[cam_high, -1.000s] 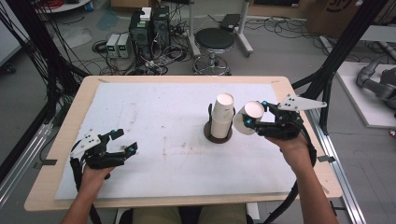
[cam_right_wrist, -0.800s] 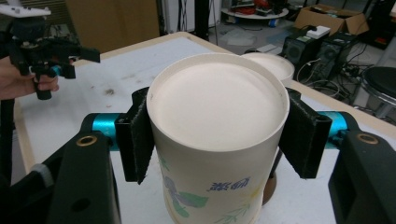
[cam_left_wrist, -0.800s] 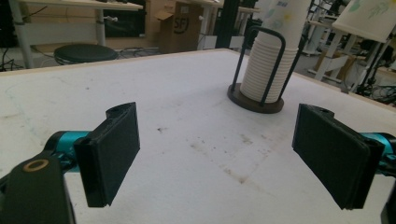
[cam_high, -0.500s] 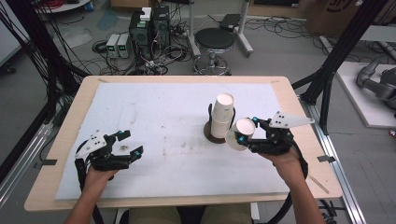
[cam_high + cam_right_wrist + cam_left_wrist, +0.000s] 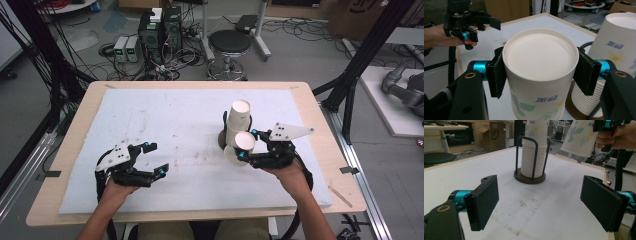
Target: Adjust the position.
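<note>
Right gripper [image 5: 243, 145] pinches one white flower-printed paper cup [image 5: 240, 147], upside down and lifted clear beside the stack of matching cups in its black wire holder [image 5: 237, 120]; left gripper [image 5: 156, 159] spread, empty over the table [image 5: 75, 150]; setting-down still pending.

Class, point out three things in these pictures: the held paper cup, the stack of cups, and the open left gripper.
paper cup [image 5: 540, 56], right gripper view, its closed base
stack of cups [image 5: 532, 166], left gripper view, ribbed rims
left gripper [image 5: 152, 159], high view, between fingertips

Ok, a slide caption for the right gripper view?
Right gripper clamps an upside-down paper cup beside the cup stack, left gripper open beyond.
</note>
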`<state>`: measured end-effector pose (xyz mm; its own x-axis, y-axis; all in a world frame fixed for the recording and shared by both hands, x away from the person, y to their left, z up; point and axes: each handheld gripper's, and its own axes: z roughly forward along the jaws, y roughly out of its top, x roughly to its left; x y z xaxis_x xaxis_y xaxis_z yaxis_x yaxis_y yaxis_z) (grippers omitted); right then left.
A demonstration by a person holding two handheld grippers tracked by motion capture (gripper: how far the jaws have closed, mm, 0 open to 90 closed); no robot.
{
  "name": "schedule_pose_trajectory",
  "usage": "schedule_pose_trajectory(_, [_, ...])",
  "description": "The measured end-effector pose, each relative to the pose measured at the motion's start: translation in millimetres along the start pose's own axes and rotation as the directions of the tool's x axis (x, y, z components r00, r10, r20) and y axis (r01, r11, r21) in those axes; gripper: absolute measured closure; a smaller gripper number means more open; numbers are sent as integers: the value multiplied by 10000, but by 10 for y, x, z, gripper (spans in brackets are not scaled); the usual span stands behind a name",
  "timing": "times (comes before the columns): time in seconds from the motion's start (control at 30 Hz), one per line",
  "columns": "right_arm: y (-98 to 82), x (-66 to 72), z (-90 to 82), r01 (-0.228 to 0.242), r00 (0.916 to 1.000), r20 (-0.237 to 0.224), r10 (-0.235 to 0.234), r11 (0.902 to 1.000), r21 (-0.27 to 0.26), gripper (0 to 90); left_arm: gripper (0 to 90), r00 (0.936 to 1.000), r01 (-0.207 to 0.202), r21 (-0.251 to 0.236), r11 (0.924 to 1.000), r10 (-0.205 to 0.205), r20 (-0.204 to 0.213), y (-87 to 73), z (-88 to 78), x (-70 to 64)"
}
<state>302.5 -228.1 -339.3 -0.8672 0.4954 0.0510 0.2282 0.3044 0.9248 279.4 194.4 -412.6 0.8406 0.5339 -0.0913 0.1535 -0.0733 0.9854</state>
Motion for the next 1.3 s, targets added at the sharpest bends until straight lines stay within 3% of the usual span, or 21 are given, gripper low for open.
schedule_pose_trajectory(0.1, [16,24,65,70,9998,-192,-70,10000,19,356,152,10000,-32,-66,10000,33,80,12,20,-11])
schedule_pose_trajectory(0.3, [41,68,180,186,9987,-477,-181,9998,103,355,155,9974,-152,14,9999,150,707,46,129,-44])
schedule_pose_trajectory(0.43, [61,121,263,222,9970,-741,-207,9996,186,355,155,9916,-305,90,9995,292,1263,96,307,-106])
schedule_pose_trajectory(0.5, [67,137,301,273,9960,-855,-255,9994,198,355,155,9902,-372,115,9992,354,1348,105,340,-120])
schedule_pose_trajectory(0.67, [74,177,393,380,9935,-1089,-336,9985,387,355,155,9791,-657,217,9976,603,1941,150,585,-223])
schedule_pose_trajectory(1.03, [87,227,486,461,9901,-1348,-400,9980,424,355,155,9717,-685,403,9968,575,2290,159,776,-280])
schedule_pose_trajectory(1.3, [100,268,549,541,9845,-1689,-464,9977,419,356,155,9609,-856,556,9948,677,2685,168,946,-333])
